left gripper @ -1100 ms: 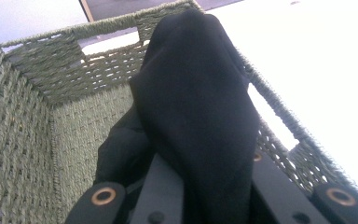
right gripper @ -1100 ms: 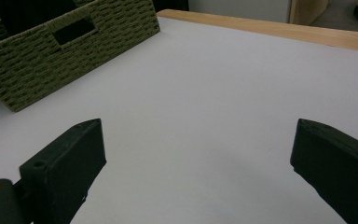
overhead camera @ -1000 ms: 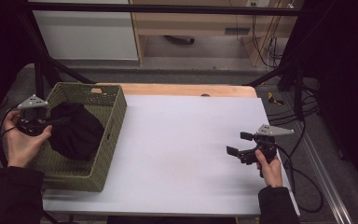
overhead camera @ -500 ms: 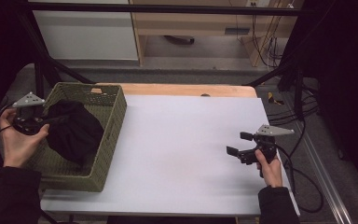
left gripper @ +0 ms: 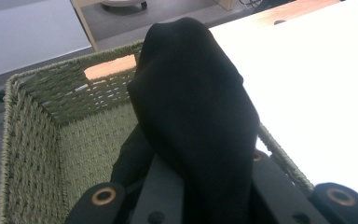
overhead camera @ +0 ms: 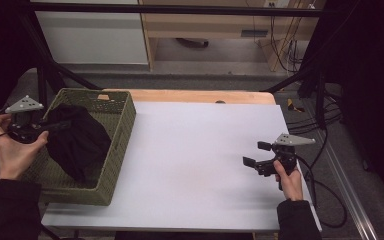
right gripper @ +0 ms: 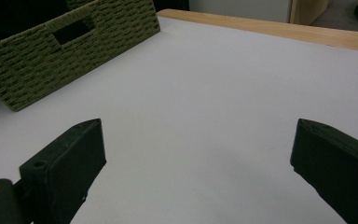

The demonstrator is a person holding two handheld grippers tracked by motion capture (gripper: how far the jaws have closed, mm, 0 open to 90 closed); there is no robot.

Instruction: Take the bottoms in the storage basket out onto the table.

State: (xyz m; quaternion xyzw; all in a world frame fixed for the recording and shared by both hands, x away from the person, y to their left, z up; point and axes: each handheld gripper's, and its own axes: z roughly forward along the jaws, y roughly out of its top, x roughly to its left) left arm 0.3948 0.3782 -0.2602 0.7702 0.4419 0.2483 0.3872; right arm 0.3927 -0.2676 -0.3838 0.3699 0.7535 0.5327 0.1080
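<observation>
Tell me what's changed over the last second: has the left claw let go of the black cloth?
No. The left claw stays shut on the black cloth and has drawn it slightly toward the left wall of the green basket. The right claw stays open above the white table, and the basket has not shifted.

The white table lies bare between the basket at its left edge and the right gripper near its right edge, leaving broad passage across the middle, while black cloth bulks over much of the basket's inside.
</observation>
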